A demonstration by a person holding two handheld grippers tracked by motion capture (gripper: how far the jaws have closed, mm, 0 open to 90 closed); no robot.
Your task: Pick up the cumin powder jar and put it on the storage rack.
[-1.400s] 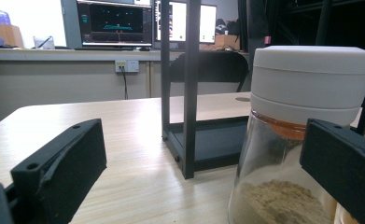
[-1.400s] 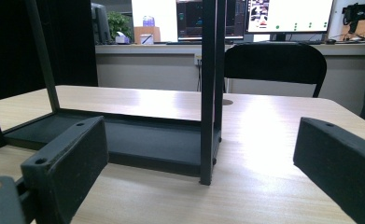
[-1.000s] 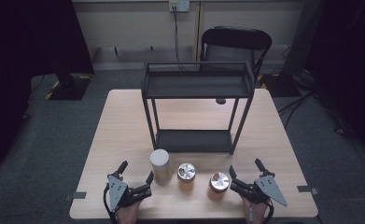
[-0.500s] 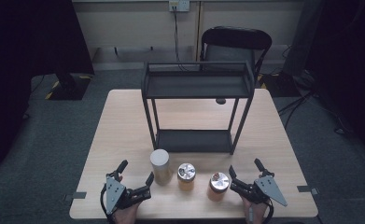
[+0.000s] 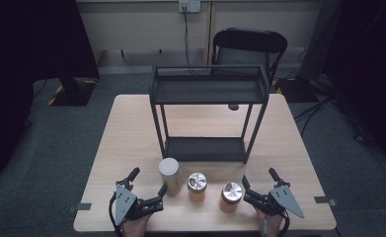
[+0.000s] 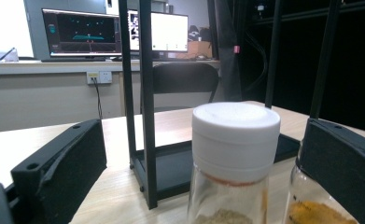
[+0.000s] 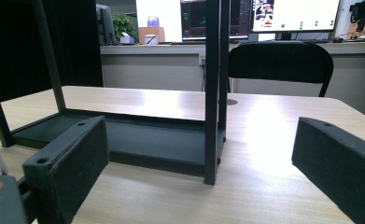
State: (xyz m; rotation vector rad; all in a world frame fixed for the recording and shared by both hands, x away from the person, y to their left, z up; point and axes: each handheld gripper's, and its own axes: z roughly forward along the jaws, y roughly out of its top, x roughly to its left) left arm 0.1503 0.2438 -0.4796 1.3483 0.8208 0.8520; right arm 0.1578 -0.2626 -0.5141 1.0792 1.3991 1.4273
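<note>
High view: left tongs (image 5: 146, 183) sit at the near bench (image 5: 131, 128) edge, jaws apart, empty. White-capped jar (image 5: 169, 171) stands upright just ahead of them, between the jaw lines and nearer the inner jaw; left gripper view has it dead ahead (image 6: 235, 140). Right tongs (image 5: 259, 181) also apart, beside the silver-lidded jar (image 5: 231, 193). Rack (image 5: 209, 94) stands farther back.

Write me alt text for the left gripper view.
A white-capped spice jar stands close between the left claw's open black jaws, on a wooden table. A jar of orange powder sits at right, with a black shelf rack and chair behind.
</note>
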